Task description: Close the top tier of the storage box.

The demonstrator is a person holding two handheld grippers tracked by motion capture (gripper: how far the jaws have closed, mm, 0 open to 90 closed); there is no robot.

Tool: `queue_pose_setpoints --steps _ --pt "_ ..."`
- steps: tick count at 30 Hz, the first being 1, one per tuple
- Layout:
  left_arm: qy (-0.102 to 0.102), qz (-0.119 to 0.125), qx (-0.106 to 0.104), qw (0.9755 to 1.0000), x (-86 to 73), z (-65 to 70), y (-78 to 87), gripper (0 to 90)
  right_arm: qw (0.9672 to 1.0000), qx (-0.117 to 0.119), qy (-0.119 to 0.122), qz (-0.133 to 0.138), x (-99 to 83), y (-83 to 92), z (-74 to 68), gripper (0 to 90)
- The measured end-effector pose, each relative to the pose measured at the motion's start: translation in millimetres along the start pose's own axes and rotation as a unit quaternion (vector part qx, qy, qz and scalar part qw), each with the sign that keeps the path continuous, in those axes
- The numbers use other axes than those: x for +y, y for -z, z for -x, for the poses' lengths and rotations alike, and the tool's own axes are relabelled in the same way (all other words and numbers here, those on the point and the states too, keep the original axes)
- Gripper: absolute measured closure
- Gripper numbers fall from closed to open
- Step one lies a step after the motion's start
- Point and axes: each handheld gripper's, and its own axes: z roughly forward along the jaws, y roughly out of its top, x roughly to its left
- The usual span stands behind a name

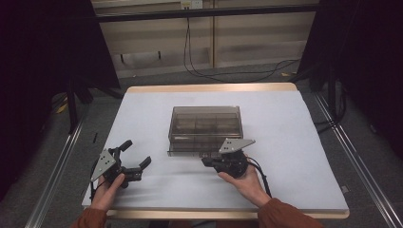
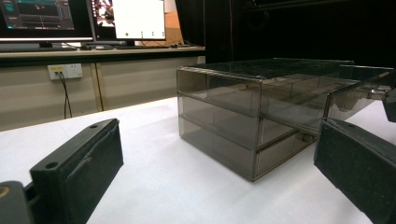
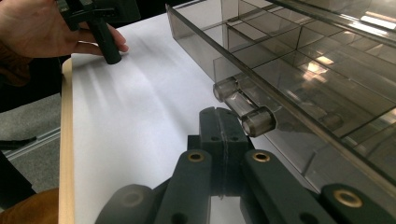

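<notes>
Left gripper (image 1: 135,154) spread apart; right gripper (image 3: 224,128) pressed together beside drawer handle (image 3: 243,107) of smoky box (image 1: 206,124).

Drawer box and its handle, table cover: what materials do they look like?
Drawer box: smoke-tinted clear plastic, probably acrylic; glossy, dividers show through the walls. Handle: the same clear tinted plastic, rounded, light glinting through. Table cover: matte white sheet, paper or thin plastic, I cannot tell; a wood-look edge shows beyond it.

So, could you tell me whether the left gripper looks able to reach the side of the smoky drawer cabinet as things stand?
Probably yes: the left gripper is open, and only bare white table cover lies between it and the cabinet; the right gripper is at the drawer handle, off that path.
</notes>
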Motion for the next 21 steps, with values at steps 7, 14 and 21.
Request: queue_pose_setpoints --steps 7,14,21 --pt "0.000 0.000 0.000 1.0000 0.0 0.0 0.0 1.2 1.0000 -0.001 -0.002 0.001 0.1 -1.0 0.0 90.0" --pt "0.000 0.000 0.000 1.0000 0.0 0.1 0.0 1.2 1.0000 0.001 -0.003 0.008 4.3 1.9 3.0 90.0" --pt "-0.002 -0.001 0.001 1.0000 0.1 -0.3 0.0 1.2 1.0000 0.002 -0.002 0.006 5.2 -1.5 5.1 90.0"
